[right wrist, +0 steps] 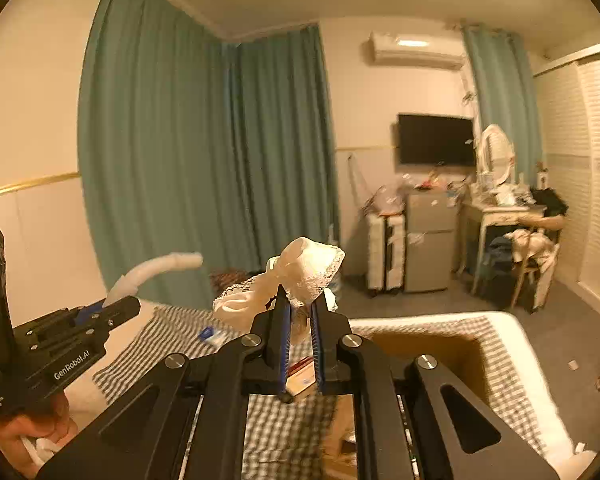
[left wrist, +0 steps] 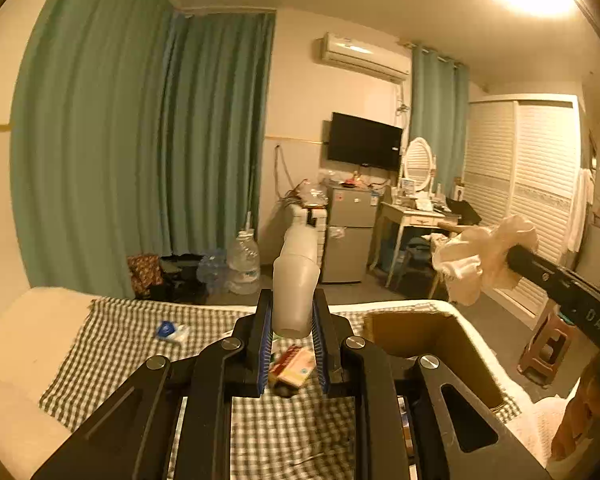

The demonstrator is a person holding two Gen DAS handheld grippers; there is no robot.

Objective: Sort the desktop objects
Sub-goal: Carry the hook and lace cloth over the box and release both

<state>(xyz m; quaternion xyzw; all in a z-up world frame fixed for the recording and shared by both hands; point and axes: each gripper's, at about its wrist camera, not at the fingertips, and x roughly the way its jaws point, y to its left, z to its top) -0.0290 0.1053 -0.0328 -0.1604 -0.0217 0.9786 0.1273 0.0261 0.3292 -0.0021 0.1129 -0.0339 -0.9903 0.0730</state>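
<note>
I've got the white plastic bottle (left wrist: 296, 280) clamped by its lower end in the left gripper (left wrist: 292, 320), its body sticking up and fwd past the fingertips, well above the checked cloth (left wrist: 120, 344). The right gripper (right wrist: 299, 320) is closed on a bunched cream lace cloth (right wrist: 300, 272), loose folds hanging off to the left side of the jaws. Both loads are in the air, the open cardboard box (left wrist: 432, 344) below and to the right, still looking empty from what I can see. Left on the cloth: a small blue-and-white packet (left wrist: 172, 332) and a red/tan flat pack (left wrist: 294, 366) just under the jaws. Risks as I judge them — the bottle is held only near one end, so a quick swing could lever it out of the pads; the lace trails low enough to snag the box rim or drag the packet. The two grippers sit close together, so crossing over the box could knock them into each other.
</note>
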